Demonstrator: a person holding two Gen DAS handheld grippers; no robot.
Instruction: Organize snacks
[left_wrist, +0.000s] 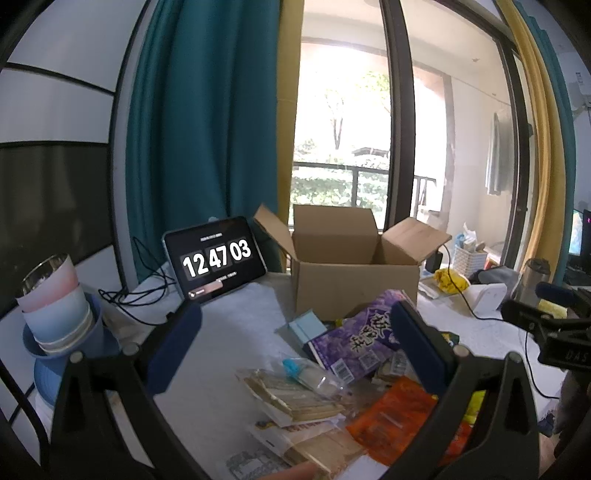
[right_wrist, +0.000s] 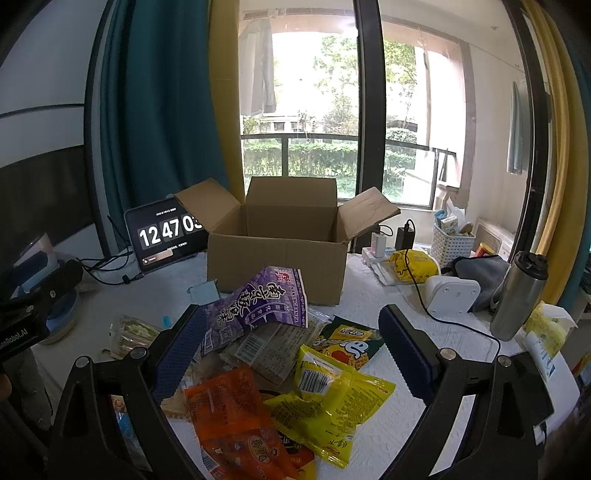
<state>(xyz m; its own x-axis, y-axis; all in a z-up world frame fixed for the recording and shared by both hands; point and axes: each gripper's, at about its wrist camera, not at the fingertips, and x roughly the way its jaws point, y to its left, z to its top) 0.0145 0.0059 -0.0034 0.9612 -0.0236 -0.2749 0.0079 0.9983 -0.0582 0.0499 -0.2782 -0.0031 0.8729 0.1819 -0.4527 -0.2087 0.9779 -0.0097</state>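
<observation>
A pile of snack packets lies on the white table in front of an open cardboard box, also in the left wrist view. The pile holds a purple packet, an orange packet, yellow packets, a green and yellow packet and clear packs of biscuits. My left gripper is open above the pile's left side and holds nothing. My right gripper is open above the pile's middle and holds nothing.
A tablet showing a clock stands left of the box. Stacked cups stand at the left edge. At the right are a steel flask, a white device with a black cable, a white basket and a yellow bag.
</observation>
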